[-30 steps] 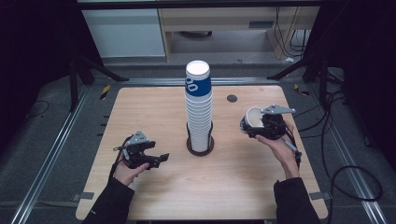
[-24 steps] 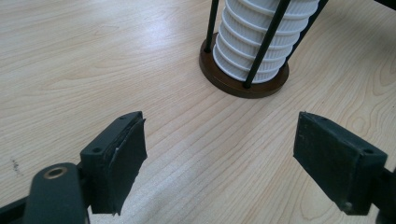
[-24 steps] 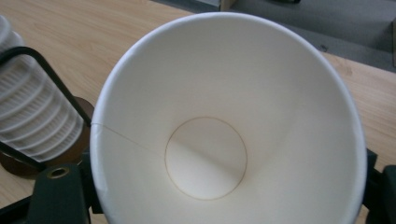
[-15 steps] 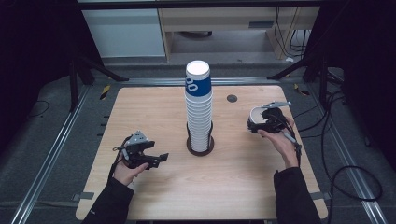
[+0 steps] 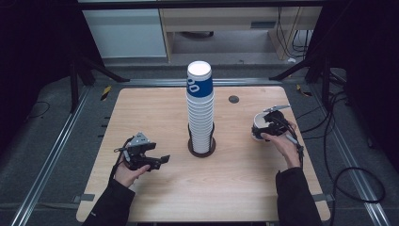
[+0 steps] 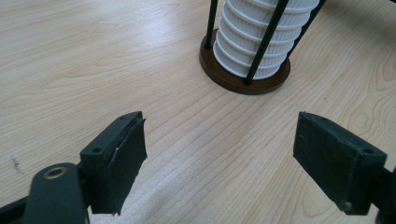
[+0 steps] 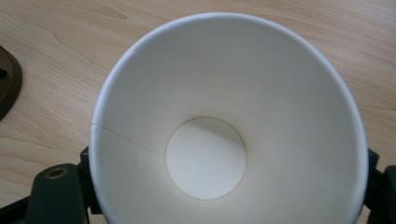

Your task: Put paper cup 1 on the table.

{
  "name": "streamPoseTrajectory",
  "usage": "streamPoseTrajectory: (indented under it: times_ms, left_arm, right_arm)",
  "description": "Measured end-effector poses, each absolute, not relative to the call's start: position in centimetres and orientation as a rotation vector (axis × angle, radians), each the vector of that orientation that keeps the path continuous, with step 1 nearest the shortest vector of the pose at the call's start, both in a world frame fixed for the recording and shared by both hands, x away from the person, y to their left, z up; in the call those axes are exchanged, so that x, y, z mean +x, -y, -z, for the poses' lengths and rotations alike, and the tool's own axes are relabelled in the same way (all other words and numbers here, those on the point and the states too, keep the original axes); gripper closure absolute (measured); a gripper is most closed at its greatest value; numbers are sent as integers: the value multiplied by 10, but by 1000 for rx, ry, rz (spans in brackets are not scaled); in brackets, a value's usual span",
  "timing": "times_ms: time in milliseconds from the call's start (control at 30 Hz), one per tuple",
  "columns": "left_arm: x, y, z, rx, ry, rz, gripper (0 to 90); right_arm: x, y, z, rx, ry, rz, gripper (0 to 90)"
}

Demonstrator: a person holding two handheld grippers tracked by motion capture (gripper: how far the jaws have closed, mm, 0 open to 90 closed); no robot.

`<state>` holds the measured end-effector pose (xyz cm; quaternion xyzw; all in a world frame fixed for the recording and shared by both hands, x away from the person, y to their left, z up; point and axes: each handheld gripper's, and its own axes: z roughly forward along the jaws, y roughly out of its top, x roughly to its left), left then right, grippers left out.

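The right gripper (image 5: 264,128) holds a single white paper cup (image 5: 260,125) near the right edge of the wooden table (image 5: 235,183). Against the earlier high views, this gripper and its cup have come down and sit closer to the table top, toward the right rim and well apart from the stack. In the right gripper view the cup (image 7: 229,126) stands between the two black jaws, mouth toward the camera, its inside empty, with wood grain directly behind it. The jaws have just been opening a little, yet the cup remains between them and the pads appear to bear on its wall; the grip reads as narrow and loosening rather than released.

The left gripper (image 5: 157,161) rests at the left front of the table and has not shifted between the views. Its jaws stand wide with nothing between them, and the left gripper view shows bare table between the pads (image 6: 122,161).

The tall stack of cups (image 5: 200,110), blue-banded at the top, stands in its round brown holder (image 5: 202,148) at the table's centre, unchanged across the three high views.

Assessment: the cup seems to be in the act of being set down on the right side. Whether its base already touches the wood cannot be told. The likely remaining step is full release and a clean withdrawal without tipping the light cup.
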<state>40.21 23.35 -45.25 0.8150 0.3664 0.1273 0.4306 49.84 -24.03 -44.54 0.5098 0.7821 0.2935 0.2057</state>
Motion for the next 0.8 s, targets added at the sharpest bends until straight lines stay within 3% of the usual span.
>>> streamPoseTrajectory:
  times_ms: [433, 567, 800]
  left_arm:
    - [402, -233, 453, 2038, -910, -312, 165]
    - [402, -233, 453, 2039, -906, -313, 165]
    - [401, -232, 453, 2039, -907, -311, 164]
  right_arm:
    - [502, 238, 455, 1431, -2222, -740, 172]
    - [501, 238, 454, 1430, -2217, -761, 108]
    - [496, 240, 444, 1411, -2179, -815, 69]
